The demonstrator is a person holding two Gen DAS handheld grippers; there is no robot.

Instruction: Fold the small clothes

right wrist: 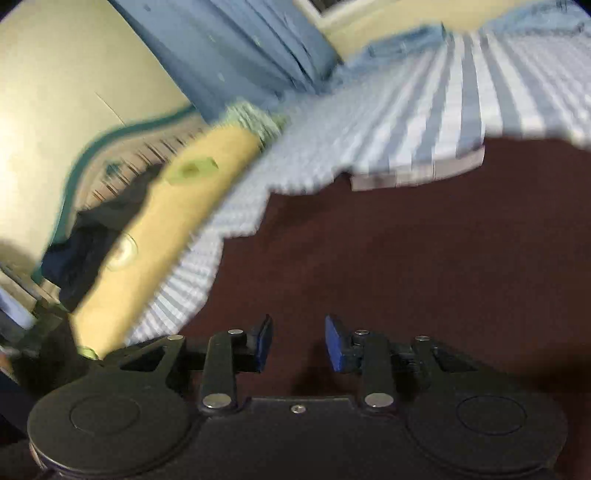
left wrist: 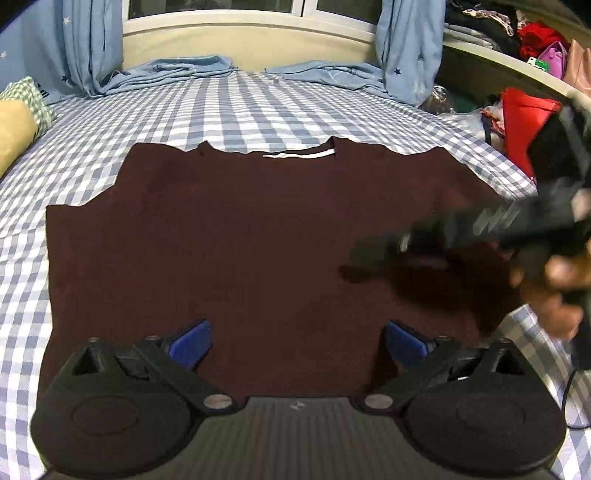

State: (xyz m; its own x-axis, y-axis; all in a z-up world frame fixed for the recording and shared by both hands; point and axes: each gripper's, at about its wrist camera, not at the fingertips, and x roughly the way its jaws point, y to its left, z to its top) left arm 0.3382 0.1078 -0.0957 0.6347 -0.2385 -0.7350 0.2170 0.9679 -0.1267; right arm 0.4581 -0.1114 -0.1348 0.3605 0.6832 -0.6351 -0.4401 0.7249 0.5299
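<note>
A dark maroon T-shirt [left wrist: 258,236] lies flat on the blue-and-white checked bed sheet [left wrist: 236,107], its collar with a white label [left wrist: 299,154] at the far side. My left gripper [left wrist: 297,341] is open wide and empty, low over the shirt's near hem. My right gripper [right wrist: 298,341] is open with a smaller gap and empty, just above the shirt [right wrist: 424,258]. In the left wrist view the right gripper [left wrist: 364,254] is a blurred black shape over the shirt's right part, with the holding hand [left wrist: 557,291] behind it.
A yellow pillow [left wrist: 13,133] and a green checked cloth [left wrist: 27,99] lie at the bed's left edge. Blue star curtains [left wrist: 92,44] hang at the back under a window. A red bag [left wrist: 524,122] and piled clothes [left wrist: 517,33] crowd the right side.
</note>
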